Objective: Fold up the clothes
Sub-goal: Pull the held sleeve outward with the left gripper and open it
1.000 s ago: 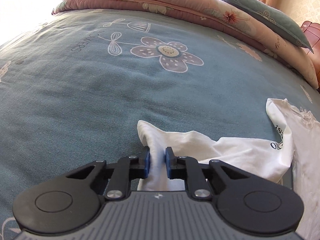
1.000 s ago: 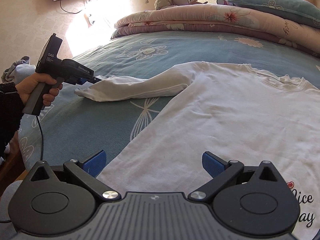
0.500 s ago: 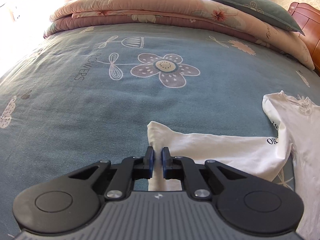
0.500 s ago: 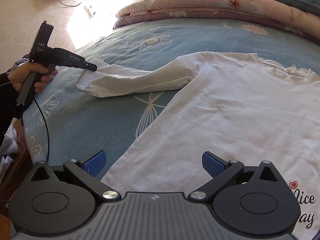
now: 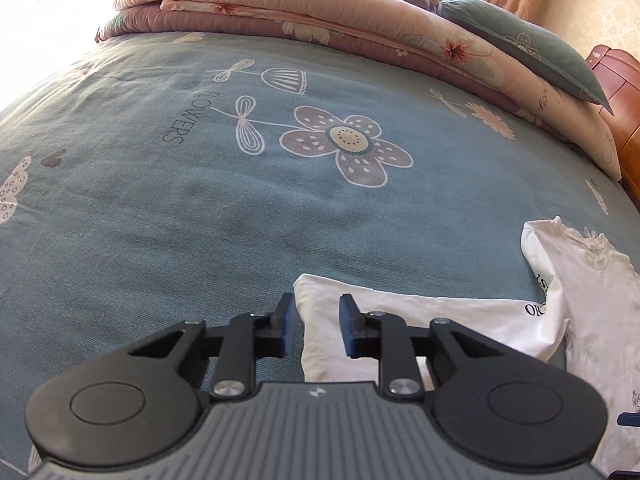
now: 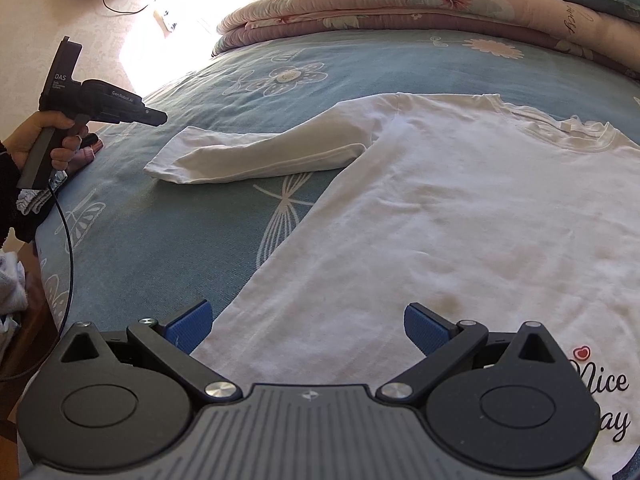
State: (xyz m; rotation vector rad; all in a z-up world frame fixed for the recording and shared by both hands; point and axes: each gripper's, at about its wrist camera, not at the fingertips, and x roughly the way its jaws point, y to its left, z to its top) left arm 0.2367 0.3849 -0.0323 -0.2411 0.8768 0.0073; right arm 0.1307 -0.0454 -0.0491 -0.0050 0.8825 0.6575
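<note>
Folded quilts [image 5: 320,12] and a pillow [image 5: 520,48] line the bed's [image 5: 160,220] far edge; blue sheet lies open beyond the white shirt [image 6: 440,220]. Left gripper [image 5: 312,330] fingers are opening above the sleeve cuff [image 5: 320,300], not touching it. Right gripper [image 6: 308,326] fingers are spread wide above the hem.

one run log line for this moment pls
left gripper: jaws opening, clear of sleeve | right gripper: open above white shirt | shirt flat on bed
</note>
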